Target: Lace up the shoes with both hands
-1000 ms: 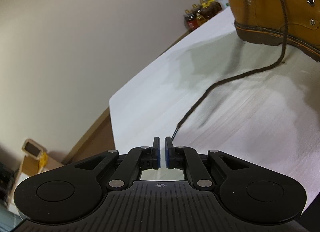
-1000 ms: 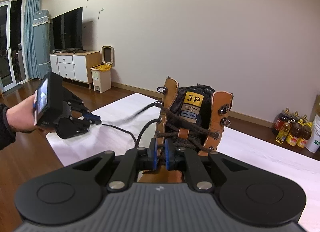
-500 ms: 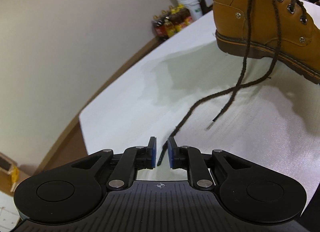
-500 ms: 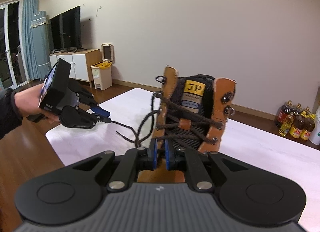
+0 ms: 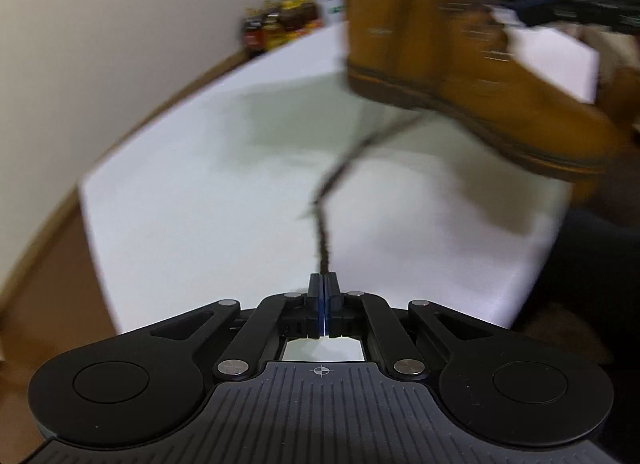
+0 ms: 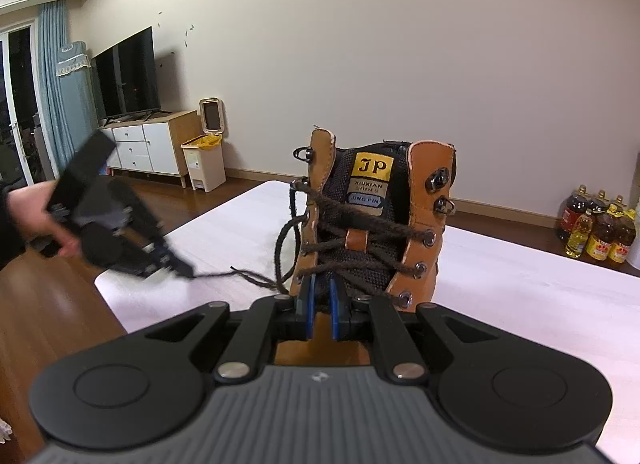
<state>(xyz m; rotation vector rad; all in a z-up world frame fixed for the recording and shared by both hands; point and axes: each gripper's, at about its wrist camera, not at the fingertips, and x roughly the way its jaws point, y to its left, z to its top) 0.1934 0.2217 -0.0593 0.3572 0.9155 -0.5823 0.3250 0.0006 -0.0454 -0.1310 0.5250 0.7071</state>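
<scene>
Boot (image 6: 372,220) laced partway — top hooks bare — left gripper (image 5: 323,296) pinches the lace (image 5: 324,240), right gripper (image 6: 320,304) squeezes the boot's front.

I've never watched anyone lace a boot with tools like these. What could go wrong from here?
The left gripper has shut on the lace close to its end, so a pull could slip it free. The lace lies slack in a loop beside the boot and might snag. The right gripper seems to steady the boot only low at its front; a hard tug could tip it.
</scene>
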